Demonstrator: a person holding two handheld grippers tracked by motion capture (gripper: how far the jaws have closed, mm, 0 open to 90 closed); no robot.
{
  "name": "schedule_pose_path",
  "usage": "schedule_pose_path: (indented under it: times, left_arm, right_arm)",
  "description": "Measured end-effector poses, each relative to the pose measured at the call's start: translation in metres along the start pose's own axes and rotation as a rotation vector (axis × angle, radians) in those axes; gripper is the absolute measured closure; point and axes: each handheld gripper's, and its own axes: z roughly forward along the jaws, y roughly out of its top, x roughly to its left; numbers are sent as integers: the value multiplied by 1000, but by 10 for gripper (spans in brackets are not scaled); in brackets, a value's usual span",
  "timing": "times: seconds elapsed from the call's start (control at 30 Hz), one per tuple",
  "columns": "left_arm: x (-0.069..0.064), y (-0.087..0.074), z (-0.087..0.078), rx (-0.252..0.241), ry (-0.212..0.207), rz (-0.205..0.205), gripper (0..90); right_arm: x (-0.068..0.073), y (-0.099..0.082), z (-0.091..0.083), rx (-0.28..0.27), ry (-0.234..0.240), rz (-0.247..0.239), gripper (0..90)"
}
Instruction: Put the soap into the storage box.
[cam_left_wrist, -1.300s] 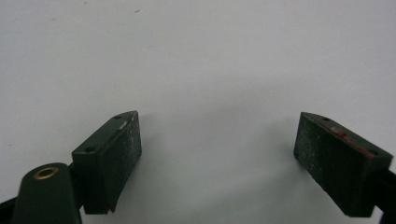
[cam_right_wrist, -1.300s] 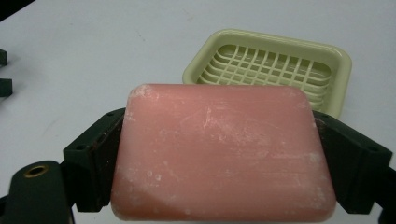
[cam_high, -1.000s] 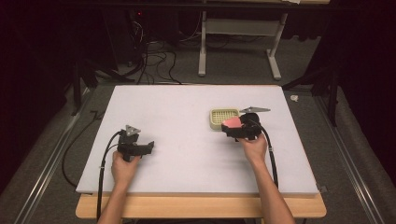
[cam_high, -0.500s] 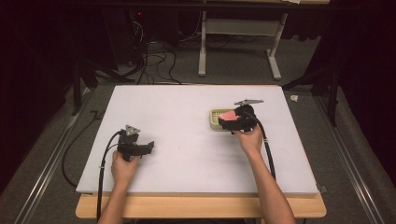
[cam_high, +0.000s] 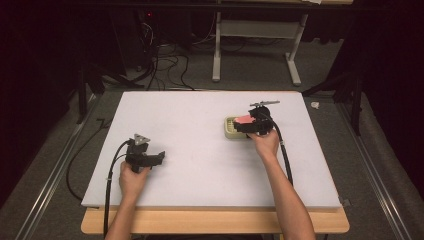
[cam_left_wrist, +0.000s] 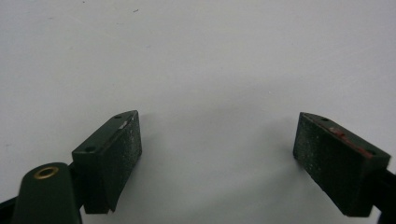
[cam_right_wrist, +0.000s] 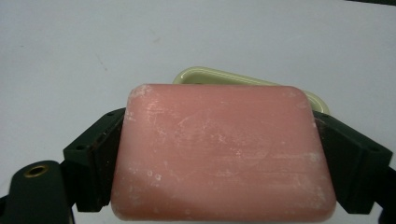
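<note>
White matte table (cam_high: 200, 150); right claw (cam_right_wrist: 224, 154) clamped on scuffed pink rounded soap bar (cam_right_wrist: 224, 154) above pale-green dish (cam_right_wrist: 205, 74); left claw (cam_left_wrist: 219, 154) apart.

Dark room, grey carpet floor (cam_high: 350, 165), white metal stand (cam_high: 255, 50) behind (cables (cam_high: 165, 70) beside it), white-topped table (cam_high: 200, 130)

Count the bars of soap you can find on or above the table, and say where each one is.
1. A pink soap bar is clamped between the jaws of the right tongs, held over the pale yellow soap dish on the white table. None other is visible.
</note>
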Motion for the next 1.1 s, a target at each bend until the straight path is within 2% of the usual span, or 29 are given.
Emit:
schedule_pose_path:
  times: [0.3, 0.7, 1.1]
  left_arm:
    - [0, 0, 0, 0, -2, 0, 158]
    - [0, 0, 0, 0, -3, 0, 158]
    - [0, 0, 0, 2, -3, -1, 158]
  right_arm:
    - [-7, -2, 16, 29, -19, 35, 136]
    - [-1, -1, 30, 68, -62, 7, 135]
    - [2, 1, 37, 91, -59, 25, 135]
